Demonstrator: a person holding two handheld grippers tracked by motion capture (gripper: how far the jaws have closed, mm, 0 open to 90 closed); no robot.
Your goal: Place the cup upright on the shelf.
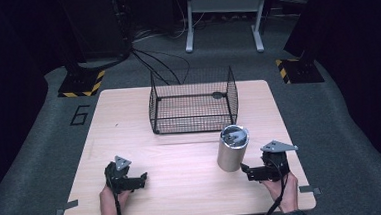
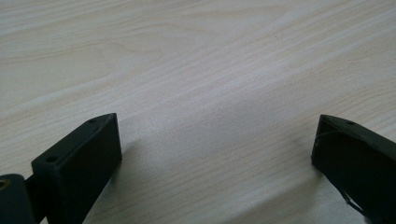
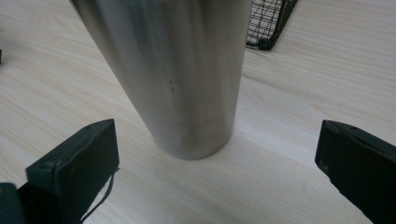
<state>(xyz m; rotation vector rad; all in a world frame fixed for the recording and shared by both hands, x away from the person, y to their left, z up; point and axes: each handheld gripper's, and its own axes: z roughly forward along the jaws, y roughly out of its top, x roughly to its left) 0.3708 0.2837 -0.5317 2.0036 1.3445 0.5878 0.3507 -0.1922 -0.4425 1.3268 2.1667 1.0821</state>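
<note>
In the right gripper view the steel cylinder (image 3: 180, 74) runs off the top edge at 12 o'clock, so its lid is cut away, and the wire basket (image 3: 270, 21) shows just a corner at 1 o'clock. In the high view the small dark item (image 1: 218, 94) on the basket floor is too small to identify. Both forearms are cut off at 6 o'clock.

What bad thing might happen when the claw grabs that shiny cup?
1. The metal cup is tall and narrow and stands upright on the table. If one jaw of the open right gripper bumps it first, it may tip over.
2. Its smooth, shiny side could slip in a weak or low grip.
3. The wire basket sits just behind it, so a push forward might knock the cup into it.
</note>
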